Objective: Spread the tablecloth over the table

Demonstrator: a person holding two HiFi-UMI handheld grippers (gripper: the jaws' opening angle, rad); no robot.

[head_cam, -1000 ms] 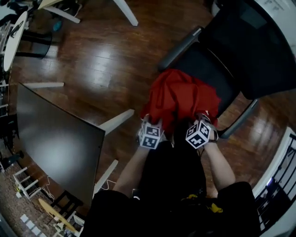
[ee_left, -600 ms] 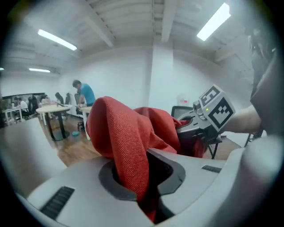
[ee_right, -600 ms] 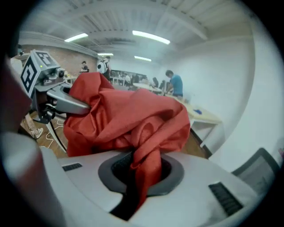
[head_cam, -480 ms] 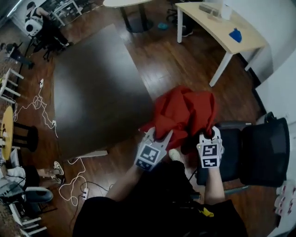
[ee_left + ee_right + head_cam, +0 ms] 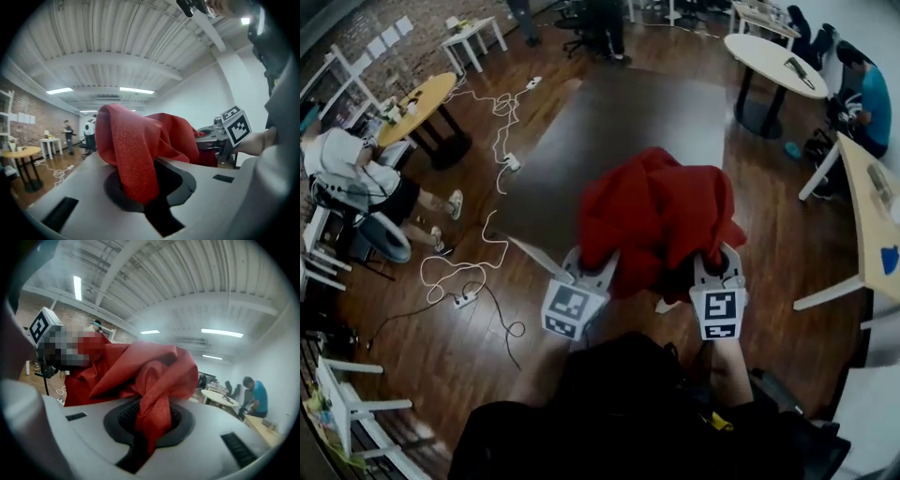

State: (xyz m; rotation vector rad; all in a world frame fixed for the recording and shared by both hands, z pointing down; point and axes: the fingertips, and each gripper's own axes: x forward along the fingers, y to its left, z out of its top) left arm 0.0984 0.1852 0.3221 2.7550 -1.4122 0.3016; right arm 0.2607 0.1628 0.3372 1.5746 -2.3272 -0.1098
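The red tablecloth (image 5: 656, 220) hangs in a crumpled bundle in the air, just above the near end of the dark table (image 5: 609, 122). My left gripper (image 5: 592, 270) is shut on a fold at the bundle's left edge. In the left gripper view the red tablecloth (image 5: 136, 150) runs down between the closed jaws. My right gripper (image 5: 718, 264) is shut on a twisted fold at the right edge, and in the right gripper view the red tablecloth (image 5: 154, 380) is pinched the same way. Both grippers point nearly level, side by side.
White cables (image 5: 483, 234) trail over the wooden floor left of the table. A seated person (image 5: 356, 178) and a round yellow table (image 5: 422, 98) are at far left. A white round table (image 5: 773, 61), a person in blue (image 5: 867, 94) and a wooden desk (image 5: 872, 206) are at right.
Both grippers lifted the red cloth off the black chair and carried it round towards the dark table, which now lies straight ahead. The grip on the cloth is unchanged.
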